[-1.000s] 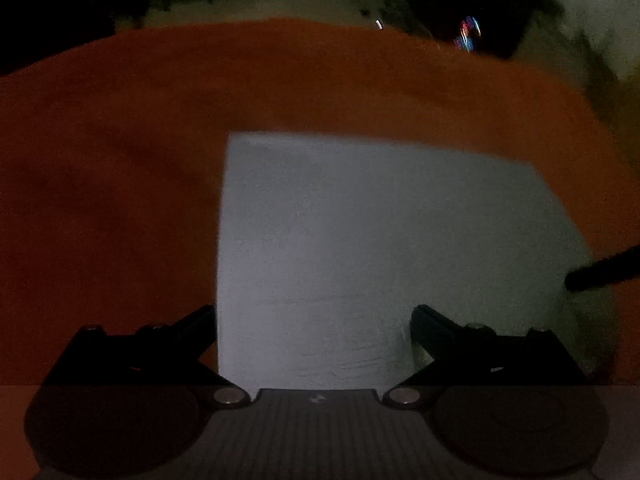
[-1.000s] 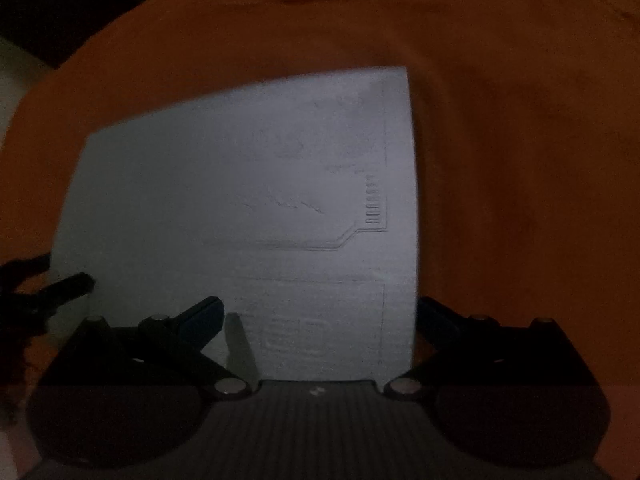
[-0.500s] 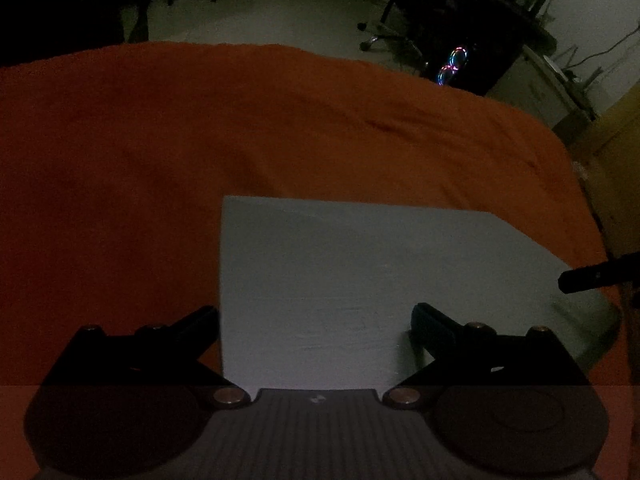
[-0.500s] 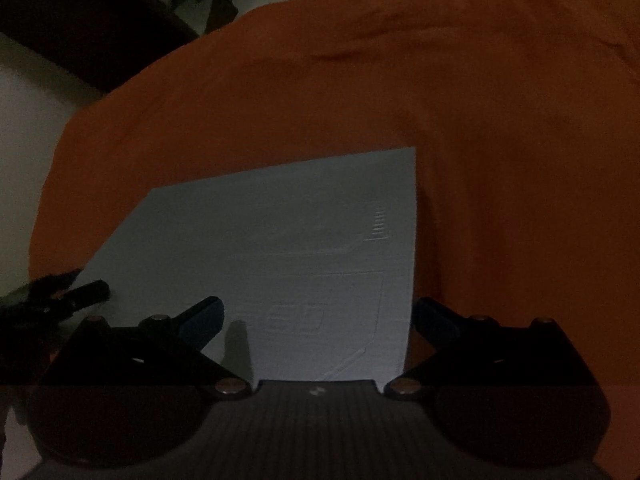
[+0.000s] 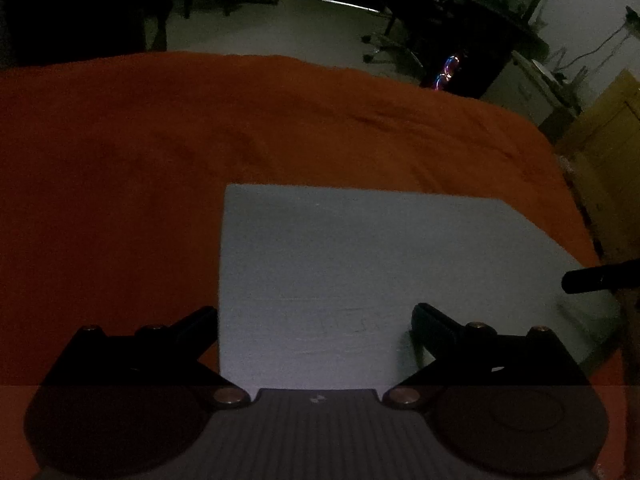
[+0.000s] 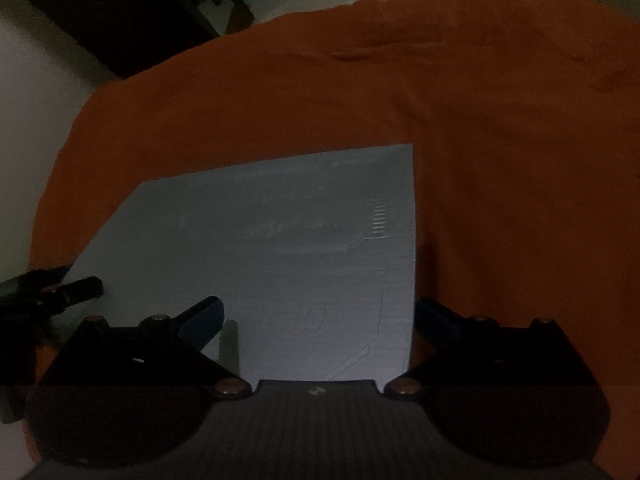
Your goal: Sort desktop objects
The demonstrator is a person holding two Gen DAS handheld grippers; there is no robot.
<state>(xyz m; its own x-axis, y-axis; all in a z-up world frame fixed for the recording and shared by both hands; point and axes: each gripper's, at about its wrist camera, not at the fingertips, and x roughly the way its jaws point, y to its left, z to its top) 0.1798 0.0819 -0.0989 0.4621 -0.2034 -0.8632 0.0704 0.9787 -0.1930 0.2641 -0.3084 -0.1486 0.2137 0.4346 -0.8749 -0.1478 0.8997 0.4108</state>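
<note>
Looking through the left wrist view: left gripper [image 5: 314,322] jaws spread wide, grasping nothing, hovering over the near-left part of the pale sheet [image 5: 360,272], which lies flat on the orange cloth [image 5: 160,160]; the sheet's left edge runs just inside the left finger. A dark fingertip of the right gripper [image 5: 592,276] pokes in at the far right. Right wrist view: right gripper [image 6: 318,318] also released, straddling the sheet's right edge; embossed lines show on its surface. Likely both tools bracket opposite sides to square or lift it. Dim light, so contact is unclear.
</note>
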